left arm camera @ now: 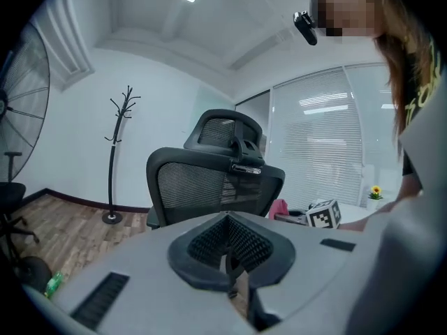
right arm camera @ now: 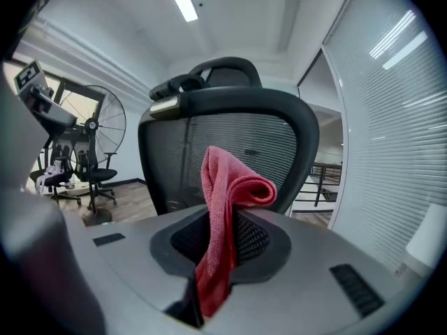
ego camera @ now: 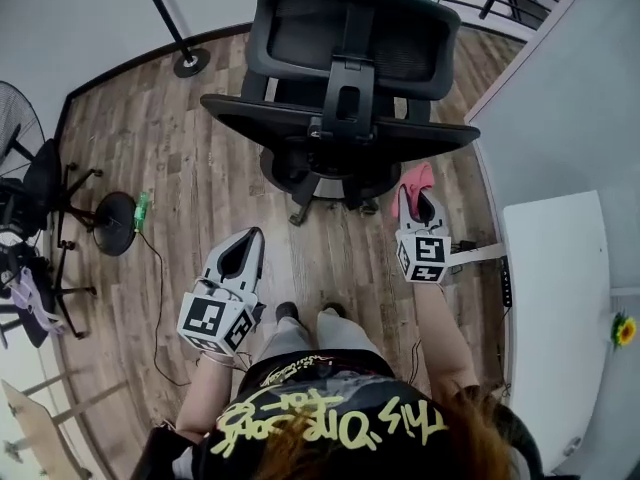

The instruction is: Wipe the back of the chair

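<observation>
1. Black mesh office chair stands just ahead of both hand-held grippers; its back probably gives slightly and may swivel.
2. Right hand-held gripper is clamped on a soft red cloth.
3. Left hand-held gripper is closed and empty, and could steady the frame's rim.
4. White bench lies right of it, not obstructing.

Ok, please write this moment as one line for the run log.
stage: wipe not started | left tongs: shut, empty | right tongs: shut on red cloth | chair back: ahead, cloth not on it
</observation>
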Action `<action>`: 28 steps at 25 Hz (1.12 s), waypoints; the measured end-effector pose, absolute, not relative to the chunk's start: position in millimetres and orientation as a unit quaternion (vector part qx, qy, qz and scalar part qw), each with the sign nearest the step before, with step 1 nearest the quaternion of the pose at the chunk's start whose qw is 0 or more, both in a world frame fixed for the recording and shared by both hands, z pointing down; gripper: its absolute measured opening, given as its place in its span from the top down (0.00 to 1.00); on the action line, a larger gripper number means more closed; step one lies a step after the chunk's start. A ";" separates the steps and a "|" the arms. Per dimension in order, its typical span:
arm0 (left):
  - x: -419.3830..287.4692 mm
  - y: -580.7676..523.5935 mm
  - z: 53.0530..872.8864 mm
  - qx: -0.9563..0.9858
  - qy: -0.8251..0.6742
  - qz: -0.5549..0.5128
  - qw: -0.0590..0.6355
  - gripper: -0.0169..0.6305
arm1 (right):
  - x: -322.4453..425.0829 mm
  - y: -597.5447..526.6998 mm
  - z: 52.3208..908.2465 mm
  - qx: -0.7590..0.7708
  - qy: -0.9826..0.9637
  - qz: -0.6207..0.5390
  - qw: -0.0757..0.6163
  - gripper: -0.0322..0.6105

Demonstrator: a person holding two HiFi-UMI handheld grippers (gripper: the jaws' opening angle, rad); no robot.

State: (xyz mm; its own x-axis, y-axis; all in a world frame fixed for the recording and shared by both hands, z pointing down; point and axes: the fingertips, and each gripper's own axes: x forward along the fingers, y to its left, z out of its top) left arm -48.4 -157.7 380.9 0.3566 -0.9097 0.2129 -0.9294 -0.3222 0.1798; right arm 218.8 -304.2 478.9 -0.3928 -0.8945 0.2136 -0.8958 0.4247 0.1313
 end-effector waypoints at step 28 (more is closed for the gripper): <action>-103.2 -147.7 402.5 0.801 -0.579 0.077 0.127 0.99 | 174.0 -413.5 538.1 0.622 -0.774 0.017 0.118 0.86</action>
State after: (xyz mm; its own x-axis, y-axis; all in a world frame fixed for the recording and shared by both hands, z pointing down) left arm -103.2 -147.7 402.5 0.3170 -0.9087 0.2714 -0.9481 -0.2965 0.1148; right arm 174.0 -413.5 538.1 -0.1986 -0.9587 0.2038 -0.9665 0.2260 0.1214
